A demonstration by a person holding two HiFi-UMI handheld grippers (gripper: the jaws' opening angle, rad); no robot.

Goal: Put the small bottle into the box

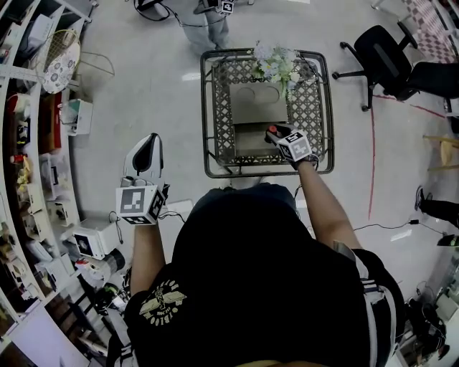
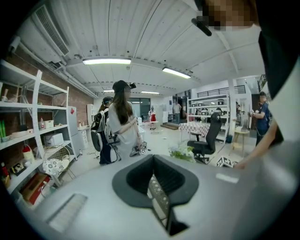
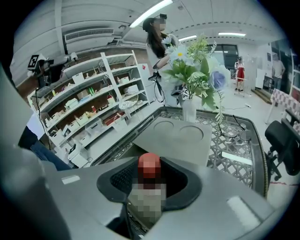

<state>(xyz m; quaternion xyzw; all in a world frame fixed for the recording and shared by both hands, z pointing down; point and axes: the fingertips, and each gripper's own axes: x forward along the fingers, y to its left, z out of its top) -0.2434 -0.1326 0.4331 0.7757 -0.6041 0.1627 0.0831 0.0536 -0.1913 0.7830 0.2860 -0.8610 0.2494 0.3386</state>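
Observation:
A small bottle with a red cap (image 1: 272, 130) sits between the jaws of my right gripper (image 1: 277, 134), which is shut on it. It hangs over the near part of the grey cardboard box (image 1: 247, 141) on the metal lattice table (image 1: 213, 115). In the right gripper view the bottle (image 3: 149, 165) stands just before the box's open lid (image 3: 176, 136), which has two round marks. My left gripper (image 1: 147, 147) is off to the left over the floor, away from the table. Its jaws are shut with nothing in them (image 2: 157, 187).
A vase of flowers (image 1: 276, 64) stands at the table's far edge behind the box. Shelves with clutter (image 1: 29, 143) line the left wall. A black office chair (image 1: 387, 57) is at the right. A person (image 1: 211, 21) stands beyond the table.

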